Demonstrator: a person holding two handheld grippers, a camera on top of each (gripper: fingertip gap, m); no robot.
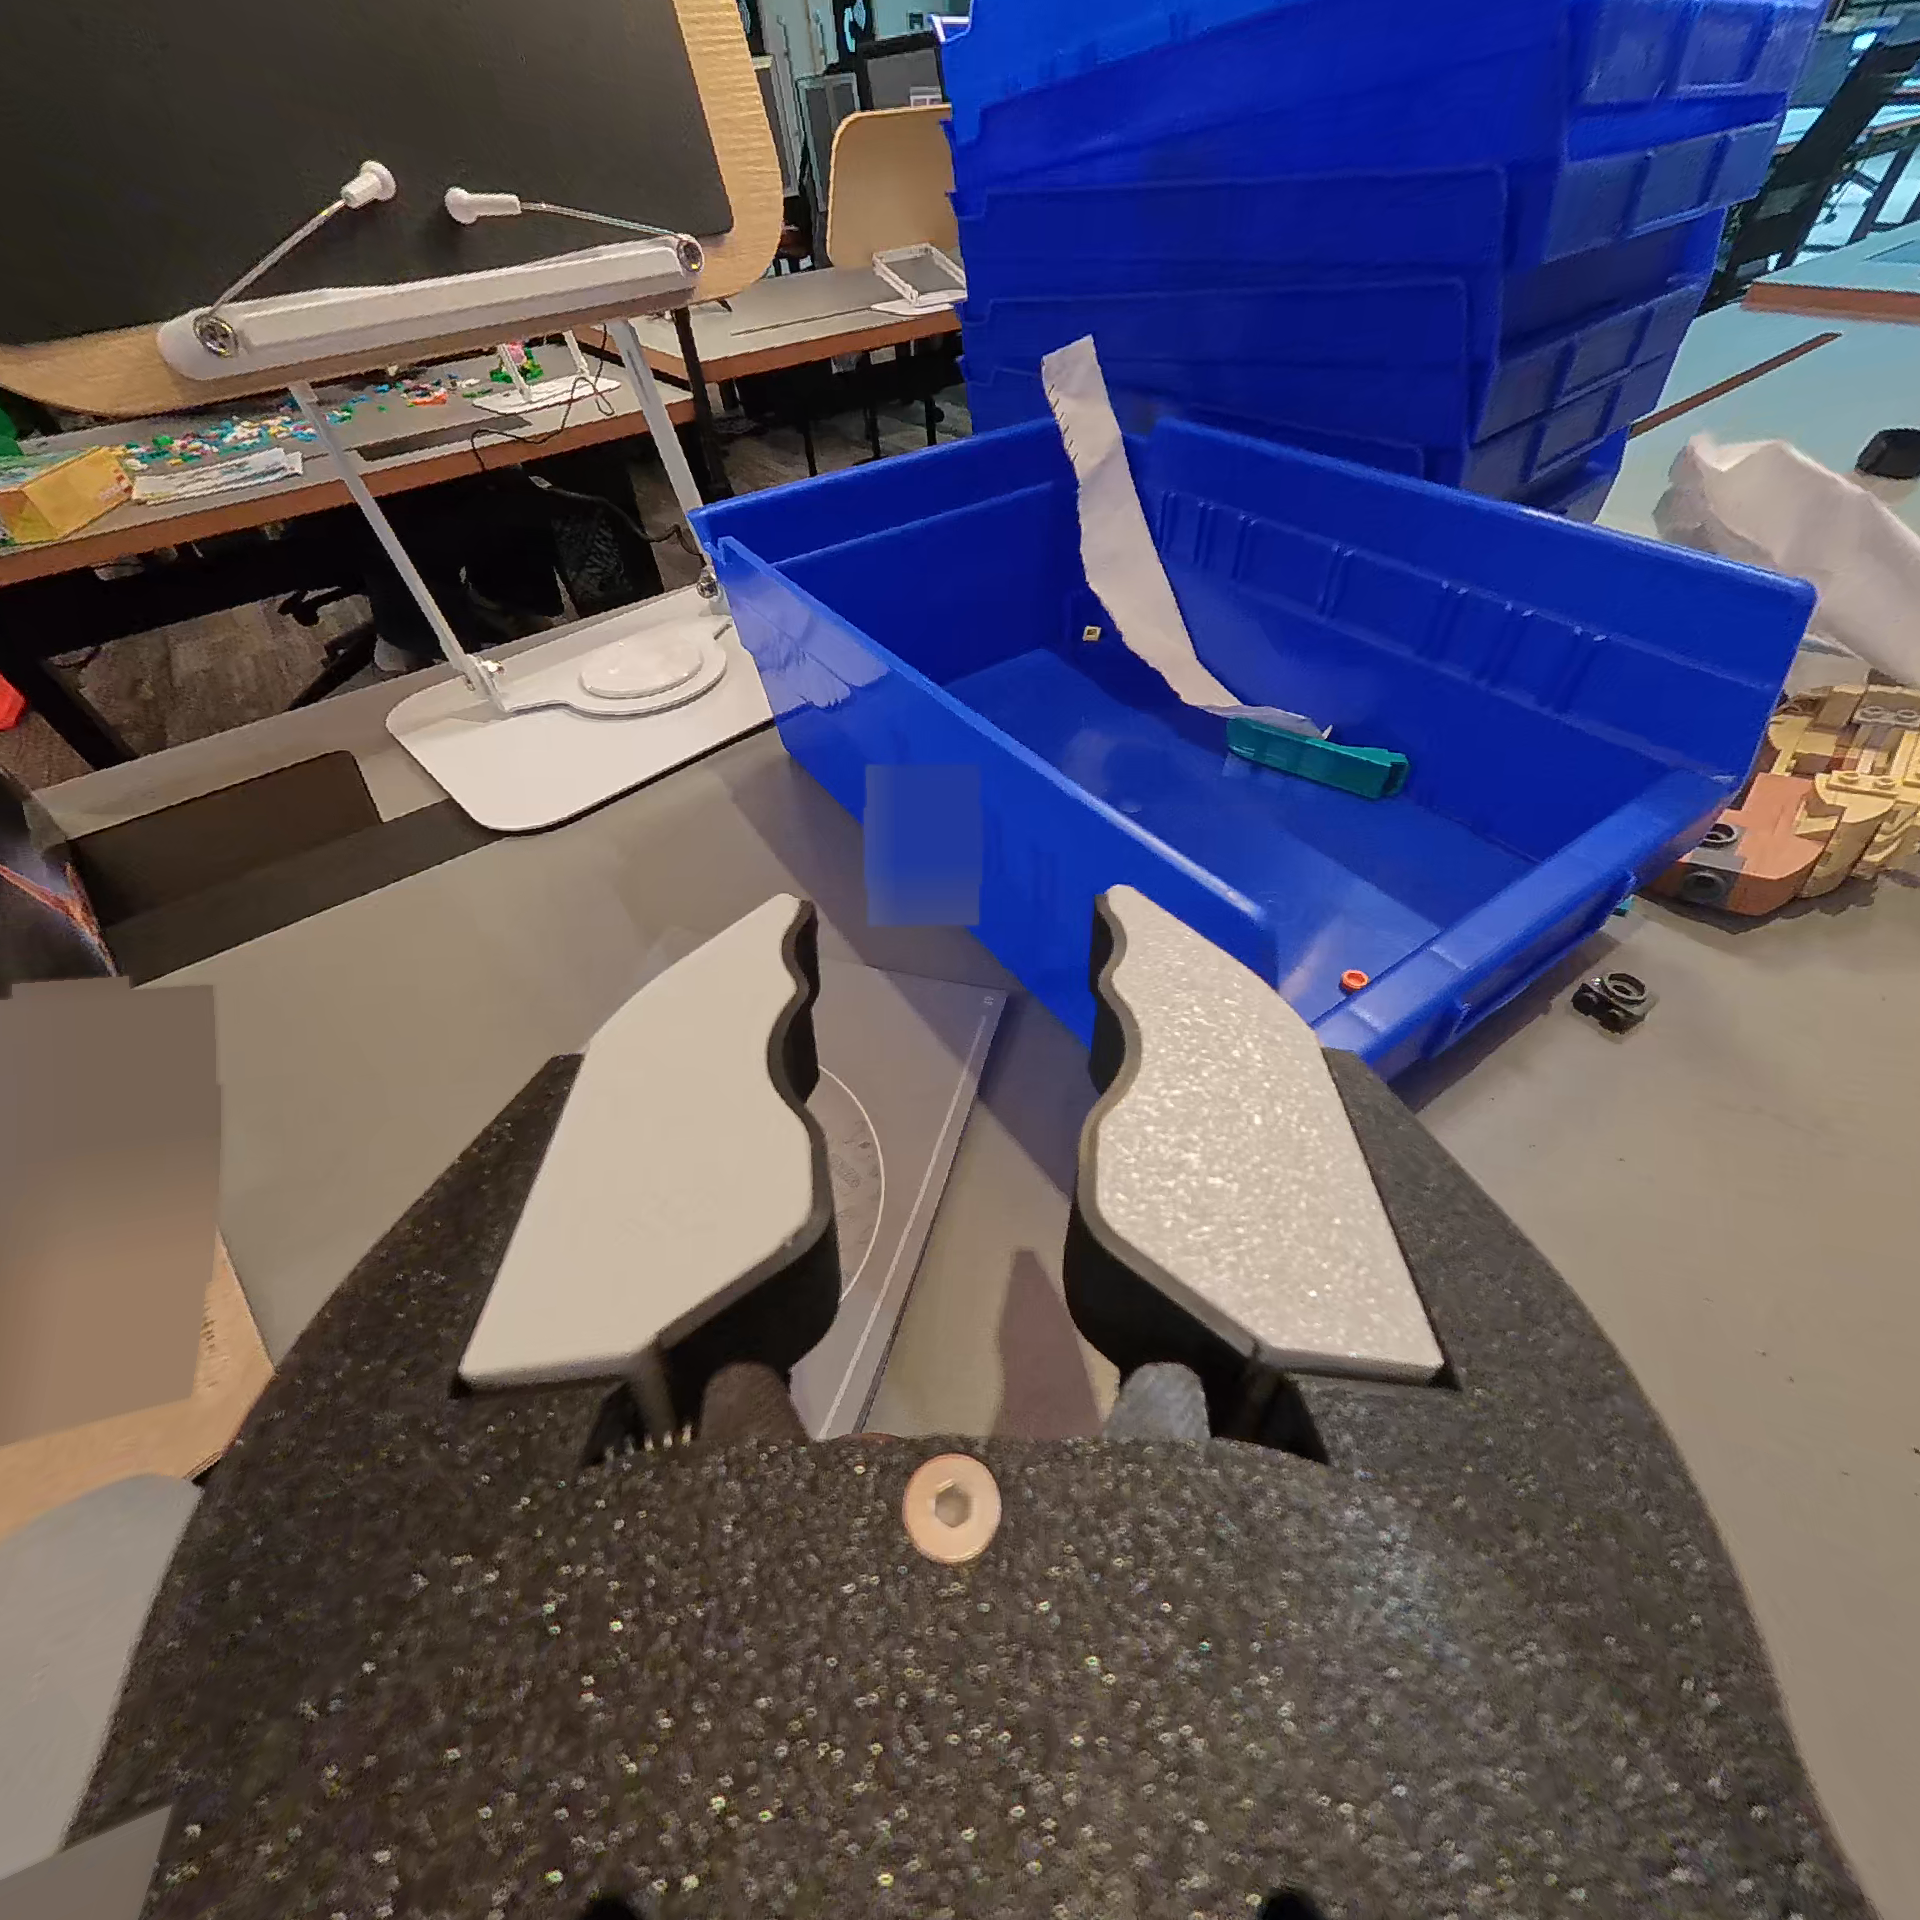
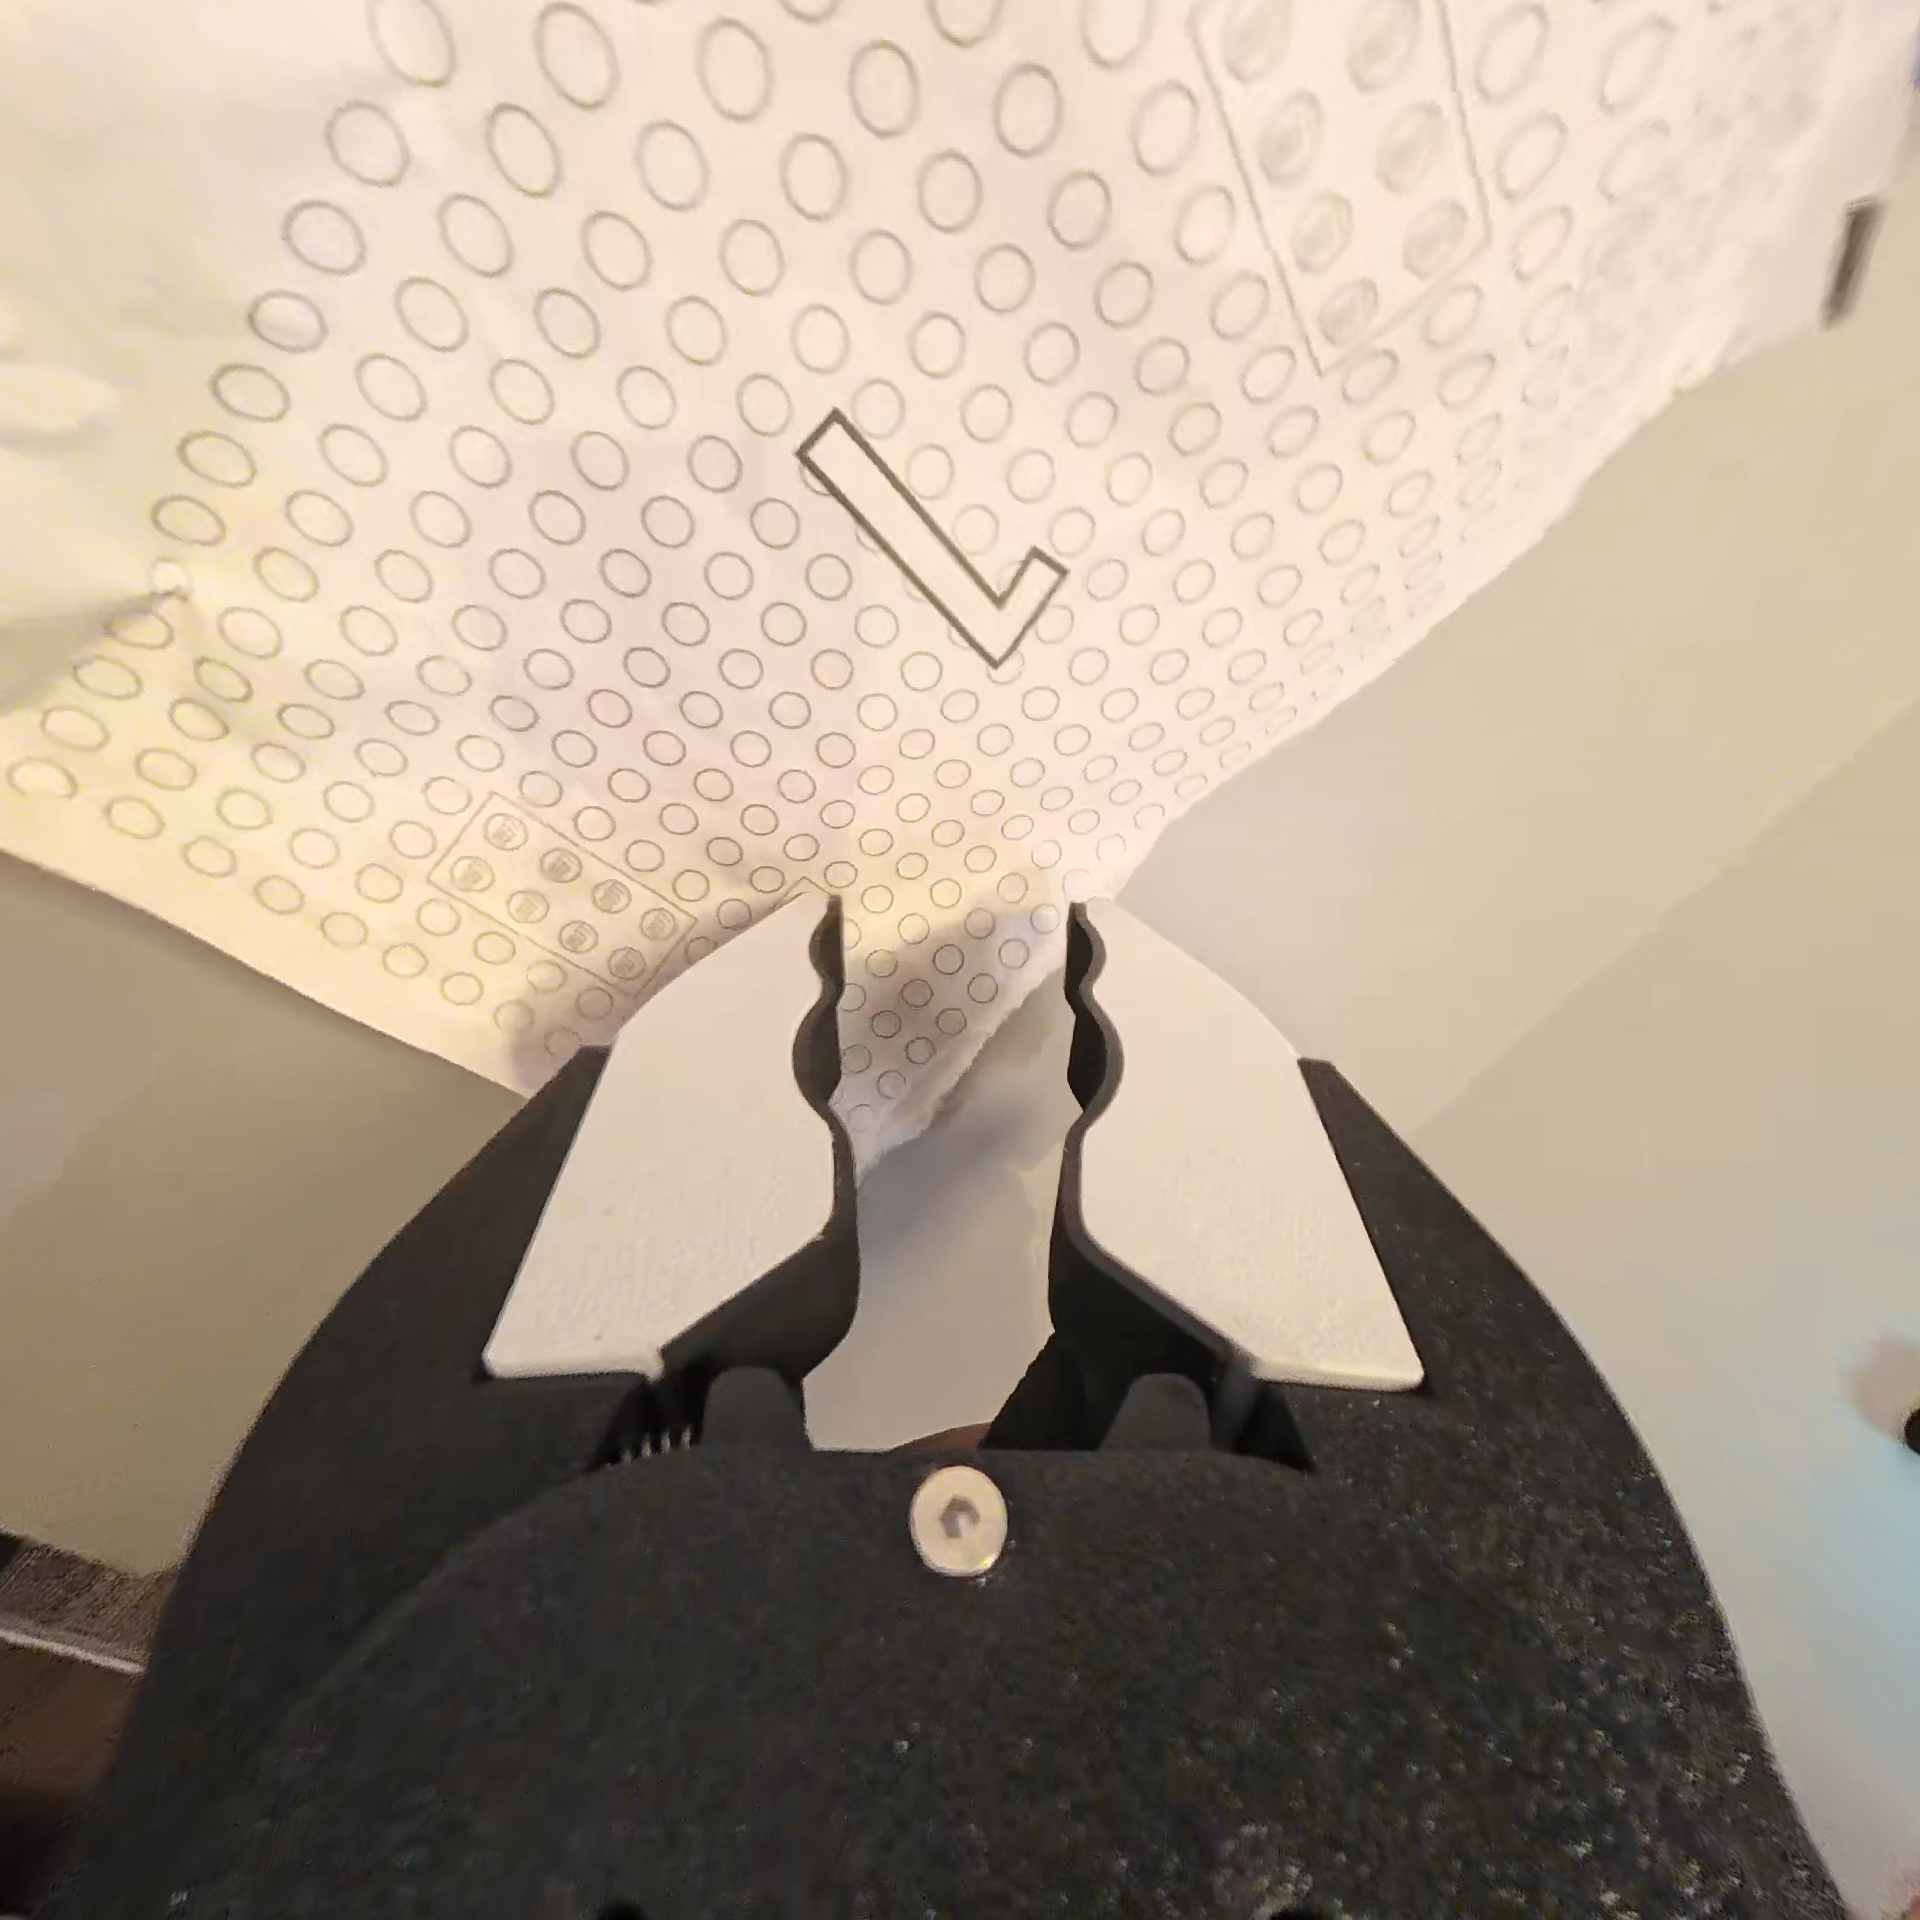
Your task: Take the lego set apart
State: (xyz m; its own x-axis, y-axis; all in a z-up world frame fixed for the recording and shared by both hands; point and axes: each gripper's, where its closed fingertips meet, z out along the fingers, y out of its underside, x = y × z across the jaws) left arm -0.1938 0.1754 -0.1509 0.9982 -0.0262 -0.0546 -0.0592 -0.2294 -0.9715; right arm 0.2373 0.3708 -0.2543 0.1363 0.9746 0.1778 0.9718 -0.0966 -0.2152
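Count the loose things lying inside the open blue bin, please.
3: a white paper strip leaning on the back wall of the bin, a teal piece at its foot, an orange stud in the near corner. The near wall may hide more.

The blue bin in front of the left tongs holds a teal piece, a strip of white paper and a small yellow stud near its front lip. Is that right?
Not quite. In the left wrist view the stud near the front lip is orange, not yellow. The rest stands: the blue bin in front of the left tongs holds a teal piece and a strip of white paper.
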